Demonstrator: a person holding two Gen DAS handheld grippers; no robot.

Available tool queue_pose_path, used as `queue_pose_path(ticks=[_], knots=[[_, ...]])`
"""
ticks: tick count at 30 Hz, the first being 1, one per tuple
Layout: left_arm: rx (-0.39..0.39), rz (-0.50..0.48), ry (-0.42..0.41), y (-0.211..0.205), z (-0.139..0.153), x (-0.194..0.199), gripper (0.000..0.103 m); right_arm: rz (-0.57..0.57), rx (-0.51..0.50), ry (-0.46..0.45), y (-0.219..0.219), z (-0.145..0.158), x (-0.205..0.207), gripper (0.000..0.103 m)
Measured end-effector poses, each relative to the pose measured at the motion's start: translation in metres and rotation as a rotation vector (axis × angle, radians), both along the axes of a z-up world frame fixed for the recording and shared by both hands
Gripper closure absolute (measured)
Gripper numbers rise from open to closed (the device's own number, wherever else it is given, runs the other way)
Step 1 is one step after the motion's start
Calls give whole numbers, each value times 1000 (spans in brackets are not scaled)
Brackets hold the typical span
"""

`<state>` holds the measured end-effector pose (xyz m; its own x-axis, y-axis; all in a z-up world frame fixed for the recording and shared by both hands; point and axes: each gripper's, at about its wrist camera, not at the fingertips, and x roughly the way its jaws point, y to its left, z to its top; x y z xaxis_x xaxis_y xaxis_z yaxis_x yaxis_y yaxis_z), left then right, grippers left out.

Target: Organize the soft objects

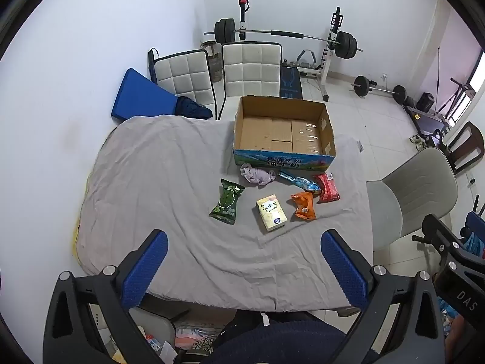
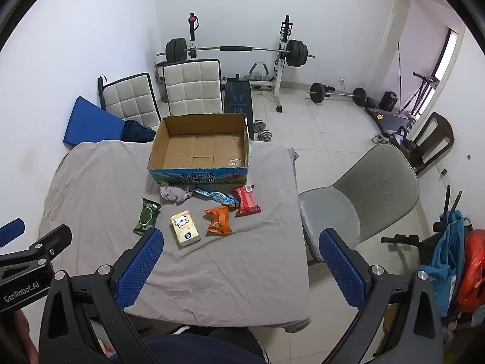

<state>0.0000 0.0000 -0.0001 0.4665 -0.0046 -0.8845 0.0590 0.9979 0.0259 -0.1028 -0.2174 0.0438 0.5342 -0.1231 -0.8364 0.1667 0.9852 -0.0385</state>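
Wide open stretch of grey cloth (image 1: pixel 157 163) on the left of the table, nothing on it but wrinkles. Near edge is bare too, right up to the first packets. Both grippers hang above that edge, jaws spread. Middle ground gets busy: green packet (image 1: pixel 226 201), yellow tissue pack (image 1: pixel 271 212) and orange packet (image 1: pixel 303 205) sit apart, with gaps between them. Behind them the purple cloth (image 1: pixel 257 175), blue packet (image 1: pixel 298 181) and red packet (image 1: pixel 327 187) crowd the front wall of the cardboard box (image 1: pixel 285 161) (tight there). The box mouth is open from above. A grey chair (image 1: pixel 415 188) stands off the right edge.
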Motion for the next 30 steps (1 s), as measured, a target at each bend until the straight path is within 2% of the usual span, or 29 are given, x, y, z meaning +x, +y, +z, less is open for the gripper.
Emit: queue_pose_path(ticks=[8,13,18,30], knots=[[-14,5,-4,1,0,-1,0,-11,-7,-18,1,0,-10,0],[-12,-5,1,-1,0,0,0,-18,1,-6,1,8,-4,0],[-15,2,1,-2,7,0,0,-34,4,-6,2,6,-2,0],[-7,3,-10,5,3,1,0,-20,17,-10,5,6,1,0]])
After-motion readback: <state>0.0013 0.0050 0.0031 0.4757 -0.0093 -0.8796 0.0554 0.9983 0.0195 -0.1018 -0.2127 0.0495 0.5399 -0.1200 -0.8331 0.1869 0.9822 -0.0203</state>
